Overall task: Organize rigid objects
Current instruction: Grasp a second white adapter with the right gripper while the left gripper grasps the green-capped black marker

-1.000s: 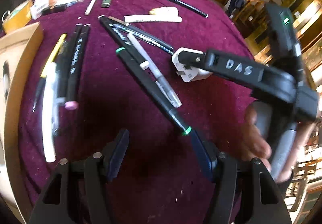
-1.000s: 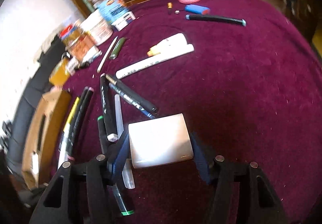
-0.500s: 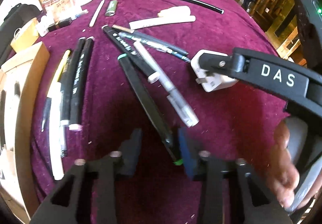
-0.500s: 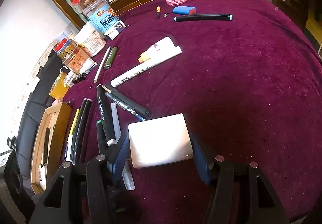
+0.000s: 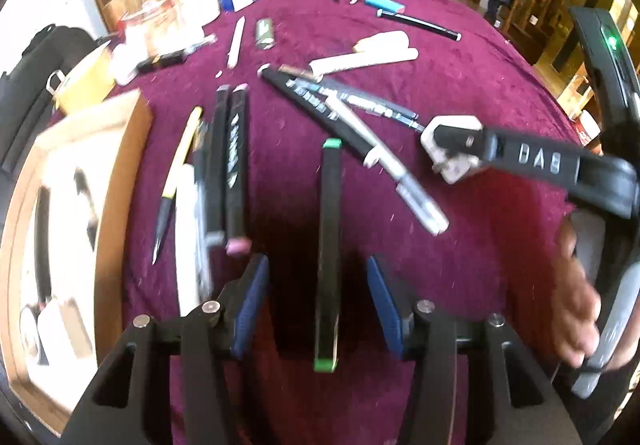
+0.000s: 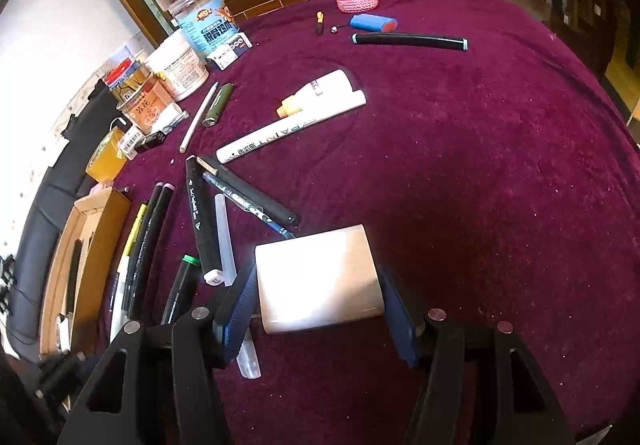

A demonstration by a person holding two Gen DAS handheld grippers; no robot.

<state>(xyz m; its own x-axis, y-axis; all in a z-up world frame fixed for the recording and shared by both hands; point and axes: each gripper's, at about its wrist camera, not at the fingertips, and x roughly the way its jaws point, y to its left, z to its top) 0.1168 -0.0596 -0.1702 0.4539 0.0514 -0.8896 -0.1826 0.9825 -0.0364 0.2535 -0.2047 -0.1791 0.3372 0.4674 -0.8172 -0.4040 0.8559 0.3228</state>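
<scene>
Left wrist view: the left gripper stands spread wide, its blue pads clear of the green-capped black marker that lies lengthwise between them on the maroon cloth. Nothing is clamped. The marker runs along the fingers rather than across them, so closing would catch only its near end, and it could pivot or squirt forward. The frame is smeared, which suggests motion; a fast close risks missing the barrel altogether. Just to the left lie two black brush pens and a white pen, near enough for the left finger to nudge. The wooden tray, the likely home for pens, sits beyond them at the left edge. To the right, the other gripper reaches in with a white plug adapter; the two tools are close and could collide.

Right wrist view: the right gripper is clenched on the white plug adapter, both pads against its flat sides. The sides look smooth, so a loose squeeze may let it slip. Beneath its left finger lies a clear-capped pen, and the black marker with white cap is beside it; lowering here would scatter them.
</scene>
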